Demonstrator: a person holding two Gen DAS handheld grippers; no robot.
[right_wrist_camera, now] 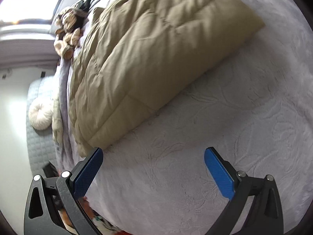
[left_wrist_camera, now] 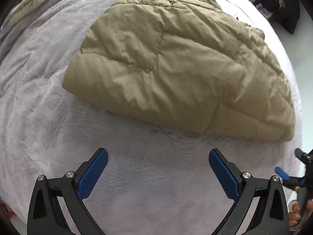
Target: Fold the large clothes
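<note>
A khaki quilted puffer jacket (left_wrist_camera: 176, 64) lies folded into a thick bundle on a pale lilac bed cover (left_wrist_camera: 49, 117). My left gripper (left_wrist_camera: 158, 154) is open and empty, hovering over the cover just short of the jacket's near edge. My right gripper (right_wrist_camera: 153, 152) is open and empty too; its left finger (right_wrist_camera: 88, 174) sits close to the jacket's near corner (right_wrist_camera: 97, 139), and I cannot tell if it touches. The jacket (right_wrist_camera: 156, 45) fills the upper middle of the right wrist view. The right gripper also shows at the right edge of the left wrist view (left_wrist_camera: 289, 176).
A plush toy (right_wrist_camera: 68, 29) and a dark item lie at the far end of the bed. A round white cushion (right_wrist_camera: 41, 115) sits on a grey quilted mat on the floor beside the bed. The bed's edge runs along the left of the right wrist view.
</note>
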